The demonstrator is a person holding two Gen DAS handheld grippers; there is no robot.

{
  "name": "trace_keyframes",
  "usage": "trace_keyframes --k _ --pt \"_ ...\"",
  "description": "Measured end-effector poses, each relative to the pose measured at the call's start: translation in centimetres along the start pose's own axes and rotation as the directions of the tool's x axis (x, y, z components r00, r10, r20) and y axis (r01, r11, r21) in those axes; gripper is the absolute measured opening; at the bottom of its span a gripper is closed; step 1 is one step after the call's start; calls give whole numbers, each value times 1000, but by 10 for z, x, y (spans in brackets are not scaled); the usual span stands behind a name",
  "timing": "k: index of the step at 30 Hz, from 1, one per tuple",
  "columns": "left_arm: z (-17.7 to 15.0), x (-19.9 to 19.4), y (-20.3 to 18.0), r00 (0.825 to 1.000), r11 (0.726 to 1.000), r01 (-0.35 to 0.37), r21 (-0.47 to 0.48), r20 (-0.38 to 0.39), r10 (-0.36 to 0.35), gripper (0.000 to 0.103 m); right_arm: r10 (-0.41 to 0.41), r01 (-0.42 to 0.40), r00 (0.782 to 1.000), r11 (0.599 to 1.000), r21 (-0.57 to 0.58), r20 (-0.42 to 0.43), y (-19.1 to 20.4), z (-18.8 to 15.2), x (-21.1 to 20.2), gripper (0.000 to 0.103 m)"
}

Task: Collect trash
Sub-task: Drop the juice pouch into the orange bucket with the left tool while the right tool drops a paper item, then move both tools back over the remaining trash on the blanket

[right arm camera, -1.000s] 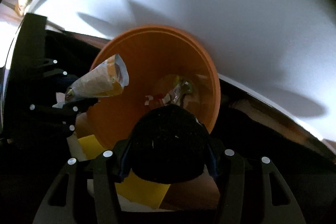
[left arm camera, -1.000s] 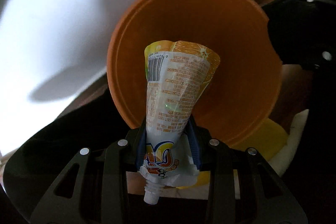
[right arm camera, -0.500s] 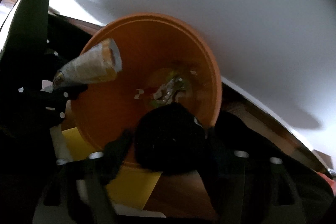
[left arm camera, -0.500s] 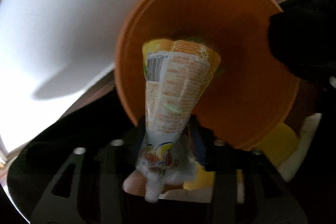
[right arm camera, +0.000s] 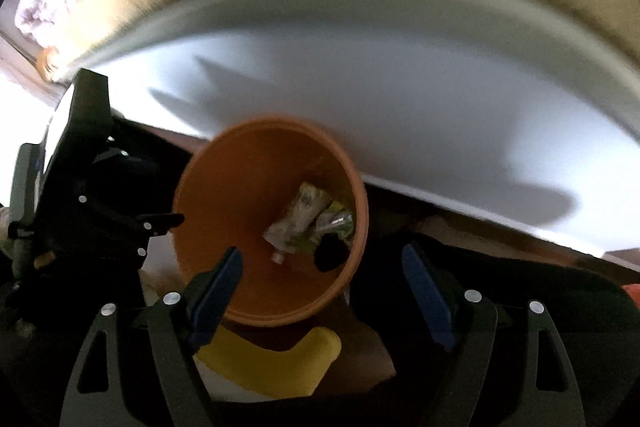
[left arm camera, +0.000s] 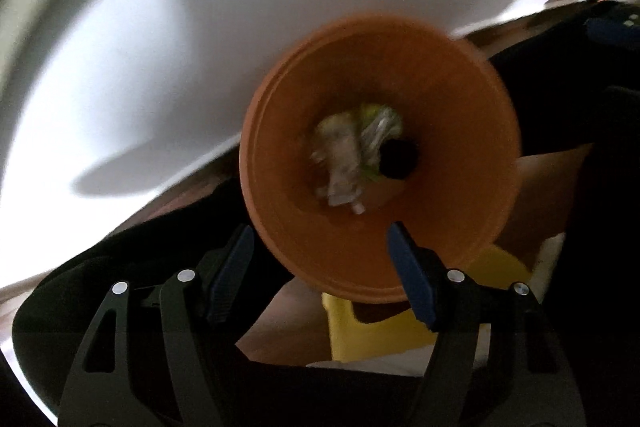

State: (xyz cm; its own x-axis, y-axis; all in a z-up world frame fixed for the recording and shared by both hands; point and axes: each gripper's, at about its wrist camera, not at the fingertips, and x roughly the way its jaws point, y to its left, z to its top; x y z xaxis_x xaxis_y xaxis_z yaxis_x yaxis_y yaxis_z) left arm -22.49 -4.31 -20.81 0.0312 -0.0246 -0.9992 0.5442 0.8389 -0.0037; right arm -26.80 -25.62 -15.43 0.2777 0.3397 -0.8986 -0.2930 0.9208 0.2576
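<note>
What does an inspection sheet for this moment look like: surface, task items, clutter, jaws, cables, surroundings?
Surface: brown floor patches beside a white panel.
Job's things: orange bin holds a drink pouch, a crumpled wrapper and a black lump.
Clutter: yellow item beside the bin's base.
Grippers: left gripper over the bin, jaws opening, nothing between them; right gripper jaws wide, empty.
Cables: nothing seen.
Surroundings: dark; blurred tan band along the top of the right wrist view.
</note>
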Motion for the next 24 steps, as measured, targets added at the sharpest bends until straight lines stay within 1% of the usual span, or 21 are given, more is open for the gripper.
trace_keyframes --k 2,3,4,6,7,8,9,10,11,12,14,17,18,20,22,23,24 --pt "-1 -22 -5 998 1000 24 18 62 -25 68 12 -12 999 1000 -5 50 0 -3 -22 82" --pt "-3 -37 -6 994 999 35 31 105 -38 71 16 -16 996 1000 -6 84 -1 -4 -35 85" --pt "-4 -52 -8 987 998 44 40 150 -50 75 21 -21 993 1000 -7 119 -1 -4 -47 86" --pt "-5 -80 -13 969 997 65 51 235 -75 77 18 -16 983 1000 -8 185 -2 0 -71 89" --pt "-5 -95 -14 955 995 79 59 283 -93 78 14 -12 975 1000 -11 221 -3 4 -83 89" --pt "-1 -109 -19 942 995 82 61 323 -97 79 2 1 963 1000 -10 270 -5 8 -99 90" --pt "5 -123 -19 926 995 76 59 366 -93 81 -10 12 951 1000 -4 310 -6 14 -111 90" --pt "10 -138 -16 907 996 67 51 414 -82 85 -12 12 940 1000 2 341 -8 19 -121 91" --pt "16 -143 -16 896 997 64 43 438 -76 87 -3 0 928 1000 6 372 -11 26 -131 94" --pt "20 -156 -10 874 998 63 23 482 -67 88 3 -7 920 1000 9 391 -21 31 -141 96" --pt "34 -170 -2 842 997 69 -19 538 -48 89 -21 9 903 999 32 429 -28 50 -150 96" --pt "57 -179 23 822 992 88 -86 569 -24 90 -42 21 892 998 52 450 -41 74 -150 96" --pt "65 -180 30 815 989 98 -112 579 -15 90 -39 8 890 998 70 454 -49 89 -150 96" --pt "87 -180 43 804 983 98 -158 594 15 90 -27 -16 889 996 90 457 -60 107 -148 96" --pt "103 -173 53 802 975 90 -202 596 50 90 -39 -16 886 993 113 462 -75 135 -146 96" --pt "112 -170 59 801 971 102 -215 597 48 90 -49 -8 886 993 121 461 -79 143 -146 96" --pt "117 -170 69 801 967 110 -232 596 52 90 -70 8 886 991 135 459 -87 160 -143 96"
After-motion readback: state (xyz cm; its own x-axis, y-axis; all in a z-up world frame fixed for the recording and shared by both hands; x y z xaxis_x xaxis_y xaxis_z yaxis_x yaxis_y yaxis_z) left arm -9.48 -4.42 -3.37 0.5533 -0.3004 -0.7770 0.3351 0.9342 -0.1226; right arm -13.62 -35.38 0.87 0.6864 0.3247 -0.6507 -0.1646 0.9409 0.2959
